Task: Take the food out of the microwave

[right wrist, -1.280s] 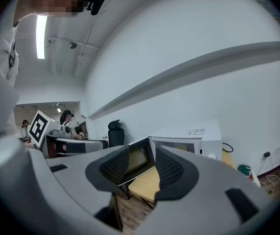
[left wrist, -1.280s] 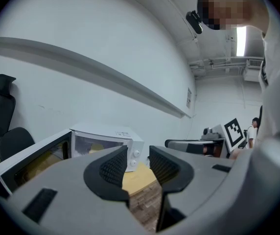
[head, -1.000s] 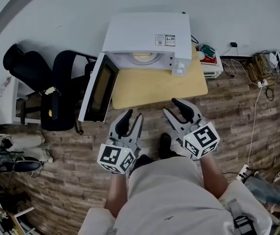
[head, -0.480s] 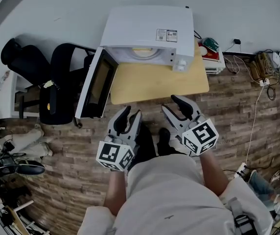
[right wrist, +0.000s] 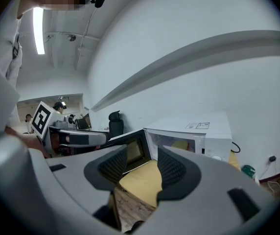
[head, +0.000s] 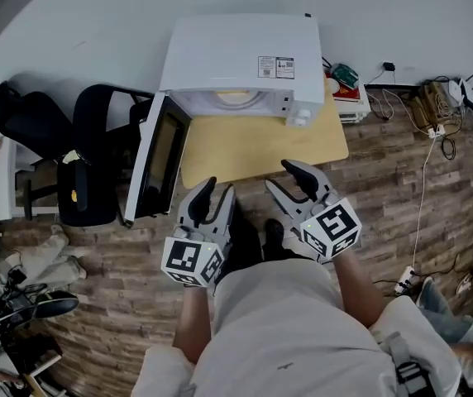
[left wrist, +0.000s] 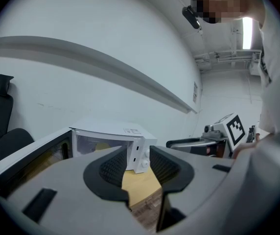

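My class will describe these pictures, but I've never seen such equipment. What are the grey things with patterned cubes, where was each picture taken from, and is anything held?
No robot: a person holds a grasping tool in each hand; the marked cubes are part of them. One picture comes from a camera on the person's head, looking down at the left tool and right tool. The other two come from cameras riding on each tool, looking along its jaws. Ahead, on a wooden table, stands a white microwave with its door open; the yellowish food sits inside. Neither tool holds anything: both have jaws apart, and the right tool's jaws have just been opening, with nothing between them.
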A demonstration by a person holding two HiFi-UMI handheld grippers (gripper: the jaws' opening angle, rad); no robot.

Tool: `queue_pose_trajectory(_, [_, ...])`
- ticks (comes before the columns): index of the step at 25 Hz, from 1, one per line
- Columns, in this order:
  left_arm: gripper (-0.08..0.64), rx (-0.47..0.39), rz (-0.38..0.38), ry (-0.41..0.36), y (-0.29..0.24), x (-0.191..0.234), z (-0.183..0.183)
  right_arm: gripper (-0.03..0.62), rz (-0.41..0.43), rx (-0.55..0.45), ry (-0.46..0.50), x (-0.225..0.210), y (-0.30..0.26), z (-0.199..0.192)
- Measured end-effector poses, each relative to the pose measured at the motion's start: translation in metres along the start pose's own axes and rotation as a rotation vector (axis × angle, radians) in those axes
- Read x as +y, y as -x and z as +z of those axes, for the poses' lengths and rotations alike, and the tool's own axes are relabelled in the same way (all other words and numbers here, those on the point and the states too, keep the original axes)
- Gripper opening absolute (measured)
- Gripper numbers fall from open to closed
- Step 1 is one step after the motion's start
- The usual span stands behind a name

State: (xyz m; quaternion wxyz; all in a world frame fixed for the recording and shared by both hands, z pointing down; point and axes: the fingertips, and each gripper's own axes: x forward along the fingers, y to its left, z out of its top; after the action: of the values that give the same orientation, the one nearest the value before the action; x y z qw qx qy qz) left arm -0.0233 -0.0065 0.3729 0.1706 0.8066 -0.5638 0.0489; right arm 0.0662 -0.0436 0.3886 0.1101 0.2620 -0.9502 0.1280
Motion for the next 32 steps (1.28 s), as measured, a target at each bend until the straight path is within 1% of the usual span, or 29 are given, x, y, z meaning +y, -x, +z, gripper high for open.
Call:
queue_pose_trajectory(12, [0.124,0.035,-0.092,-0.029,-0.043,0.049,0.013,0.184,-0.058,0.046,0.012,-0.018,-0.062,0.006])
queue_pose_trajectory(24, [0.124,0.058,-0.14,-0.047,-0.076,0.098,0.025,0.191,-0.093,0.106,0.03,-0.036,-0.121,0.001])
queue_pose_trajectory(32, [0.125,0.084,-0.18,-0.044,-0.09,0.117,0.021,0.197,-0.12,0.149,0.05,-0.046,-0.148,-0.006])
